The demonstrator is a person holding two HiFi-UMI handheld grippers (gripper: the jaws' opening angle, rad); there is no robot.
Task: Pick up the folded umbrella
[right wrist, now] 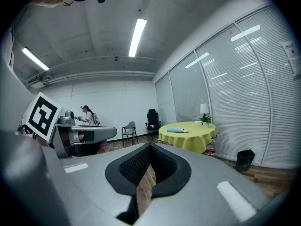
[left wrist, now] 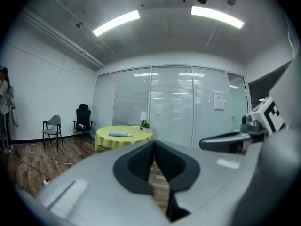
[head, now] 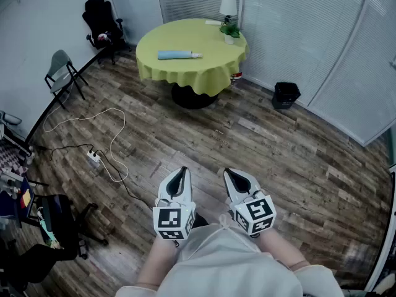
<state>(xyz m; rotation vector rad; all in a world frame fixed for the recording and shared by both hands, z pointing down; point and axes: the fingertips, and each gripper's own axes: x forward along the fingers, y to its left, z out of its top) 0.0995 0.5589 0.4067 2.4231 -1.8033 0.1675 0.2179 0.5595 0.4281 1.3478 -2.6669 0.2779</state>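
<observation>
Left gripper point(head: 180, 177) and right gripper point(head: 238, 181) hover at waist height, fingers point(left wrist: 140, 163) closed together on nothing, because the folded umbrella point(head: 179, 55) lies well ahead of them on the round desk point(head: 192, 74).

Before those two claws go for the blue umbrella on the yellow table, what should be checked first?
1. Folded umbrella in sight, lying on the table: ok.
2. Left gripper and right gripper free: ok, nothing is between the jaws.
3. Jaws open for a grasp: not ok, both are shut.
4. Umbrella within reach: not ok, the table stands across the room.
5. Floor path to the table: ok, the white cable lies off to the left in the head view.
6. Room around the umbrella: ok, the plant and lamp stand apart from it.
</observation>
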